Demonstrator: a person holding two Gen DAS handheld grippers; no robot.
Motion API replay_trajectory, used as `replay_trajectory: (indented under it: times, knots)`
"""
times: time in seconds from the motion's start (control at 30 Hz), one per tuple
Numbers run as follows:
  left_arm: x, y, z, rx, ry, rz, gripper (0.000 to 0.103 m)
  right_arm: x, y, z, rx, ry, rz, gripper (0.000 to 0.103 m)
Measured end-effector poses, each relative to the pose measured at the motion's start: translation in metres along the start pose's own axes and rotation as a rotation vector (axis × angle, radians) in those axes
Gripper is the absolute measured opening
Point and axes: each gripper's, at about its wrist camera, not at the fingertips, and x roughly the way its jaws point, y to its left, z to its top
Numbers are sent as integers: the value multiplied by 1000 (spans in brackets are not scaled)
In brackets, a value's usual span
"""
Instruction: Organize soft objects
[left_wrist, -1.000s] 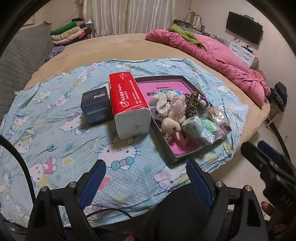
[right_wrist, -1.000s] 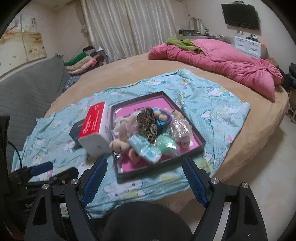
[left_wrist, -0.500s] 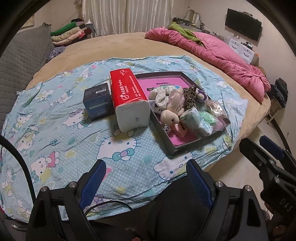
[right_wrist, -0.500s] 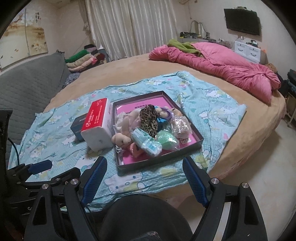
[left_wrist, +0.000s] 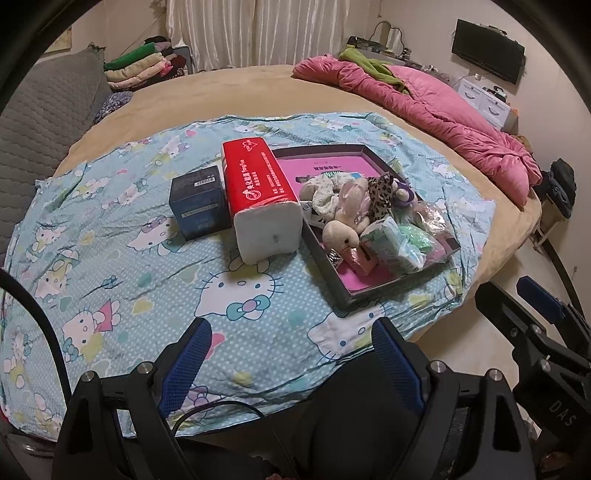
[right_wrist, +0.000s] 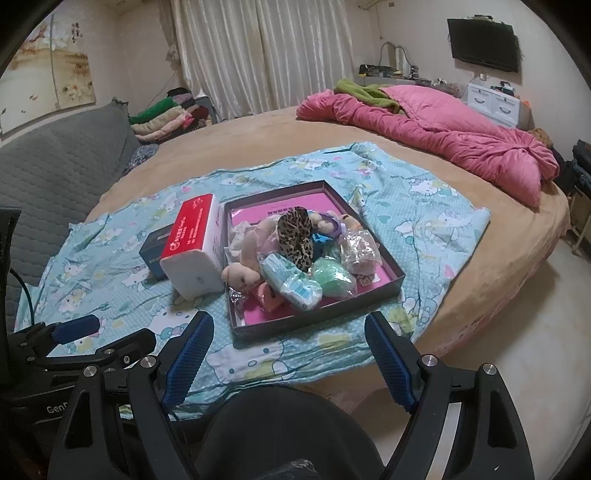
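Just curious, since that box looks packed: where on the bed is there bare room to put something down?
The dark tray is crowded, with the red tissue pack tight against it. Free patches: the cartoon sheet in front of the blue box, and the tan bedspread between sheet and pink quilt.

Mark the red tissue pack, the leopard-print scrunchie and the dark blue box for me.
red tissue pack (left_wrist: 255, 173), left wrist view, on its red top face.
leopard-print scrunchie (right_wrist: 295, 236), right wrist view, on its spotted fabric.
dark blue box (left_wrist: 199, 203), left wrist view, on its front face.
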Motion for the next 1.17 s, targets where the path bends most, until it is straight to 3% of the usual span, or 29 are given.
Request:
replay_trajectory:
  times: [1.17]
  knots:
    - [20,4,-8,5,12,28,88,16,-5,-7,38,38,9,85]
